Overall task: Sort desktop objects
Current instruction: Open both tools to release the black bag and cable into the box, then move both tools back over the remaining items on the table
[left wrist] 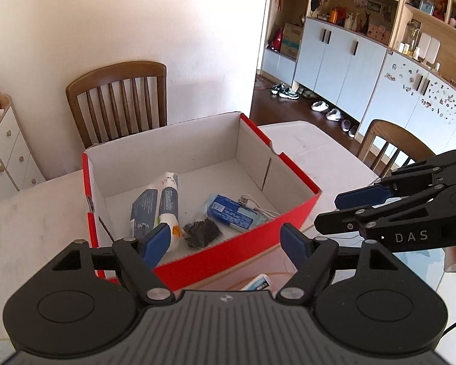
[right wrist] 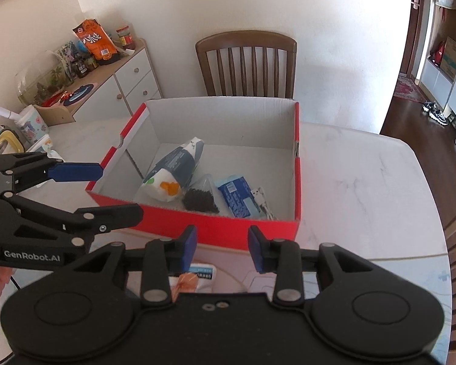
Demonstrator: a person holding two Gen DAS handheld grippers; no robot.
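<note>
Left tongs (left wrist: pixel 225 240): were held wide open and empty, raised above the near red wall of the box; nothing was gripped between the blue pads.
Right tongs (right wrist: pixel 222 246): were likewise held open and empty, though with a narrower gap, poised just short of the same near wall.
Box (right wrist: pixel 298 164): was set on the white counter (right wrist: pixel 364 182), its long side running across both views, with a wooden chair (right wrist: pixel 246 60) standing behind it.
Already sorted: a white and blue pouch (right wrist: pixel 176 170), a small bag of dark pellets (right wrist: pixel 200 199), a blue packet (right wrist: pixel 238 196) and a white cable (right wrist: pixel 263 200) were seen lying on the box floor.
Next thing: a small white packet with a blue label (right wrist: pixel 202 275) was seen on the counter, outside the box, just before its near wall. Only part of it was shown; the rest was hidden under the tongs' body.
Direction from the tongs: the packet was placed below and behind the right tips, toward the holder, so a pull back and a descent would be called for, it was judged.
Long axis: could not be told, since too little of the packet was shown.
Nearer hand: the right was judged nearer; in the left view the same packet (left wrist: pixel 257 284) was glimpsed only at the edge of the body.
</note>
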